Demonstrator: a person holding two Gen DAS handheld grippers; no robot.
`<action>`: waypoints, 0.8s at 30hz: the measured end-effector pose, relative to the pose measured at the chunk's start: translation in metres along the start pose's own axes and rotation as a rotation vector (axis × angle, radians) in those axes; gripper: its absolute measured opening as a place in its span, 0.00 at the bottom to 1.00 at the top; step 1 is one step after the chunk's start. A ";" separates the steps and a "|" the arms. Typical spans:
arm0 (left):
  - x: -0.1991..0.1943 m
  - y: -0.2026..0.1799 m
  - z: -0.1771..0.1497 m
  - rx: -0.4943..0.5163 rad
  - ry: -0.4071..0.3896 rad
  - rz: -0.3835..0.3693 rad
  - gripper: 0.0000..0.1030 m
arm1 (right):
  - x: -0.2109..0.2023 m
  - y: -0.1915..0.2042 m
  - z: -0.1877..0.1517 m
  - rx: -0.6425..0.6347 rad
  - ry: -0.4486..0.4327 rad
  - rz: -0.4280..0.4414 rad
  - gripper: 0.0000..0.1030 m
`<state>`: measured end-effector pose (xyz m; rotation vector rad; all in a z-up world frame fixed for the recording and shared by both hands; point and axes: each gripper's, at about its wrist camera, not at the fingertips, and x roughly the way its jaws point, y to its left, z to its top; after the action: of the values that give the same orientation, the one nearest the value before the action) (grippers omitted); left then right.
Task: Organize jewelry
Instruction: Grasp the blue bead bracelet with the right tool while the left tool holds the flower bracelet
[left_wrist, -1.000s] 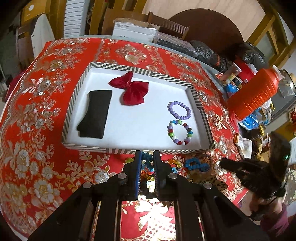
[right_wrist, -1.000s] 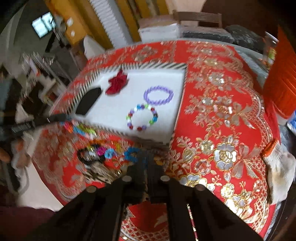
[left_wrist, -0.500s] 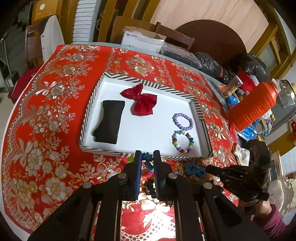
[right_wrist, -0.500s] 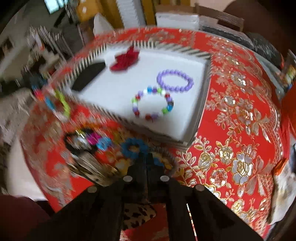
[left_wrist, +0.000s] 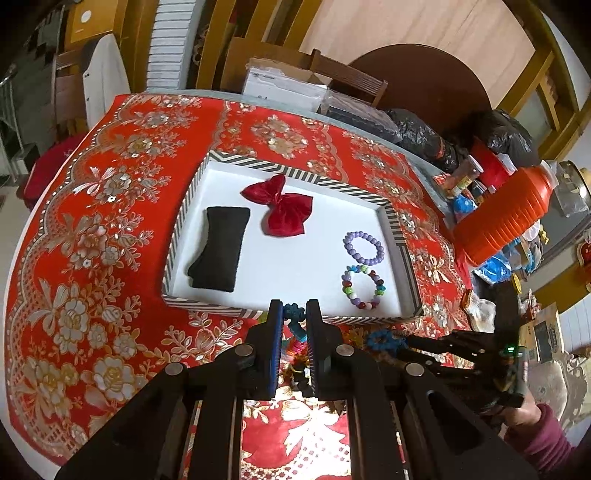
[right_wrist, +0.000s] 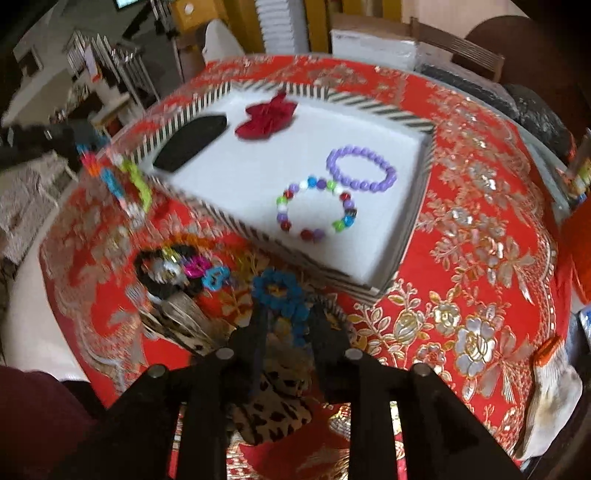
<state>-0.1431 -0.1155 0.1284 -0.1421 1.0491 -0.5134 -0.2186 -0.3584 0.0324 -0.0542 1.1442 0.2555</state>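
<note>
A white tray with a striped rim (left_wrist: 295, 168) (right_wrist: 413, 218) holds a red bow (left_wrist: 282, 208) (right_wrist: 266, 116), a black pouch (left_wrist: 219, 251) (right_wrist: 192, 142), a purple bead bracelet (left_wrist: 364, 246) (right_wrist: 361, 168) and a multicoloured bead bracelet (left_wrist: 363, 286) (right_wrist: 316, 206). My left gripper (left_wrist: 294, 317) is shut on a colourful chain bracelet (left_wrist: 295, 332) (right_wrist: 118, 177), lifted above the tray's near edge. My right gripper (right_wrist: 286, 317) is open around a blue scrunchie (right_wrist: 280, 291) (left_wrist: 384, 339) on the cloth.
A pile of hair ties and clips (right_wrist: 177, 266) and a leopard-print piece (right_wrist: 273, 402) lie on the red floral tablecloth (left_wrist: 92, 258) before the tray. An orange bottle (left_wrist: 506, 218) and clutter stand at the right. A glove (right_wrist: 550, 391) lies near the table edge.
My left gripper has risen and pulled back with the chain bracelet. My right gripper has moved forward over the pile and its jaws have opened around the blue scrunchie.
</note>
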 end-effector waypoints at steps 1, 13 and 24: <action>0.000 0.002 0.000 -0.004 0.001 0.002 0.00 | 0.004 -0.001 -0.001 -0.005 0.010 -0.006 0.23; -0.007 0.006 0.007 -0.007 -0.019 0.012 0.00 | -0.031 -0.012 0.006 0.071 -0.097 0.091 0.00; -0.006 0.010 0.006 -0.011 -0.011 0.017 0.00 | 0.009 0.012 0.007 -0.148 0.019 -0.014 0.13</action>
<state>-0.1373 -0.1044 0.1329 -0.1460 1.0416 -0.4913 -0.2112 -0.3435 0.0280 -0.1954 1.1420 0.3279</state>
